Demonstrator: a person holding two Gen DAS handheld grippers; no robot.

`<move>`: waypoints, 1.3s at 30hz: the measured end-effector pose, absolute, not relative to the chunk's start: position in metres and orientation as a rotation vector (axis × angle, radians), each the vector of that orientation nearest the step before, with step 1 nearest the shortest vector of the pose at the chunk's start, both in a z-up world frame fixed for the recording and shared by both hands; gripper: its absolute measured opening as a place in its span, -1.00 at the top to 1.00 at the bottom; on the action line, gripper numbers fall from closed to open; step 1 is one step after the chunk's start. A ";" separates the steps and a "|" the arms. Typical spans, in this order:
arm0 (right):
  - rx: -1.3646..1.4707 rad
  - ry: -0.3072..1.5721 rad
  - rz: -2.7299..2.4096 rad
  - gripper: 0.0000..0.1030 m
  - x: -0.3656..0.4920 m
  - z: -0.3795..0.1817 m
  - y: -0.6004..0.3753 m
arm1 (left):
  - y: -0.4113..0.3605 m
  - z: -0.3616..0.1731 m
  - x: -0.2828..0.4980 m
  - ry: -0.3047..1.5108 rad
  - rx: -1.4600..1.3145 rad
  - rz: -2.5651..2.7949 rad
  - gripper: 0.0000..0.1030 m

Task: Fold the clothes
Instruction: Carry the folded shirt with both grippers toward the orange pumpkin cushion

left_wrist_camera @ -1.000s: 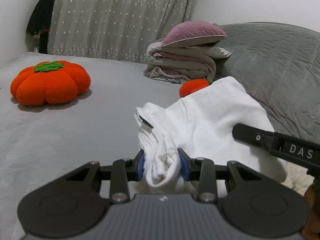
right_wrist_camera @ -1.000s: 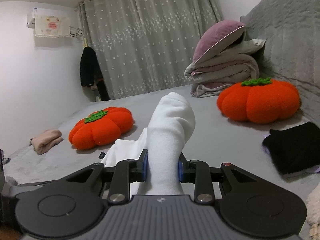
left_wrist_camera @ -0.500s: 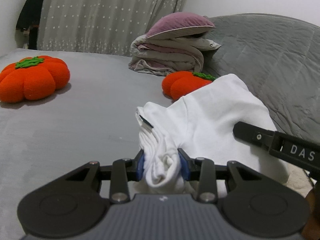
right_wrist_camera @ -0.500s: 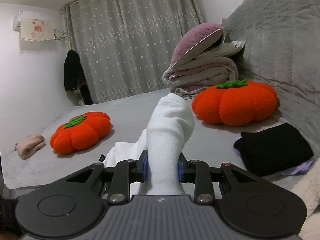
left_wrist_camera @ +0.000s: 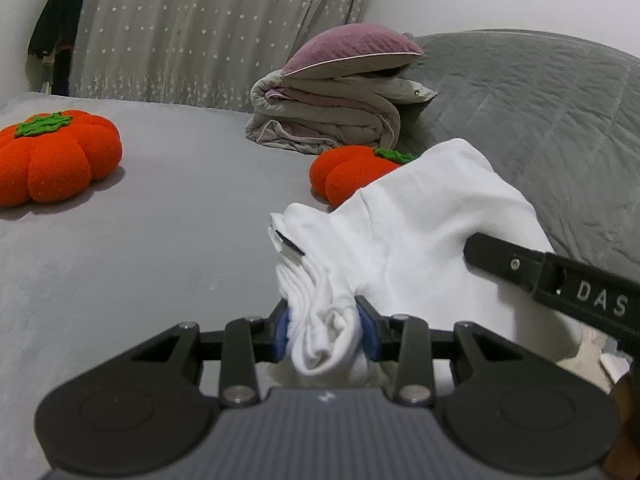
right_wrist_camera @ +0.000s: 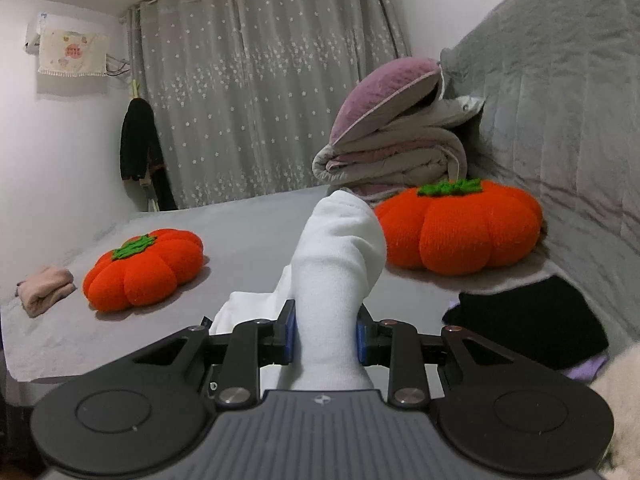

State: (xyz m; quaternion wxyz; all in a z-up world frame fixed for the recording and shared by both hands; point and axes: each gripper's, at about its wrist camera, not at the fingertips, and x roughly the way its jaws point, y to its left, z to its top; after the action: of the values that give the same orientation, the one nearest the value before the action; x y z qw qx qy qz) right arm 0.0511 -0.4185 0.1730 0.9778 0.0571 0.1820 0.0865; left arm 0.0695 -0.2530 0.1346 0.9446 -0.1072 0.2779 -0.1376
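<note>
Left gripper (left_wrist_camera: pixel 325 330) clamped on a bunched edge of the white garment (left_wrist_camera: pixel 432 232), held up over the grey bed (left_wrist_camera: pixel 140 240); its lower part is hidden behind the gripper body. The garment covers part of the orange pumpkin cushion (left_wrist_camera: pixel 348 174). Right gripper (right_wrist_camera: pixel 325 334) clamped on another fold of it (right_wrist_camera: pixel 340 264). Black folded clothing (right_wrist_camera: pixel 532 320) far right, partly cut off.

Soft even indoor light, fisheye-warped edges
</note>
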 end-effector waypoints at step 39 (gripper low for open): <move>0.098 0.359 0.114 0.45 0.108 0.156 -0.513 | -0.349 0.116 0.140 0.611 -0.248 -0.324 0.37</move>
State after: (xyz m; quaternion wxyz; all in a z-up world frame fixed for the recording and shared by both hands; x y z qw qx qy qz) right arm 0.1075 -0.5133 0.1558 0.9811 0.0489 0.1785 0.0568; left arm 0.1395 -0.3486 0.1162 0.9333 -0.1213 0.2986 -0.1584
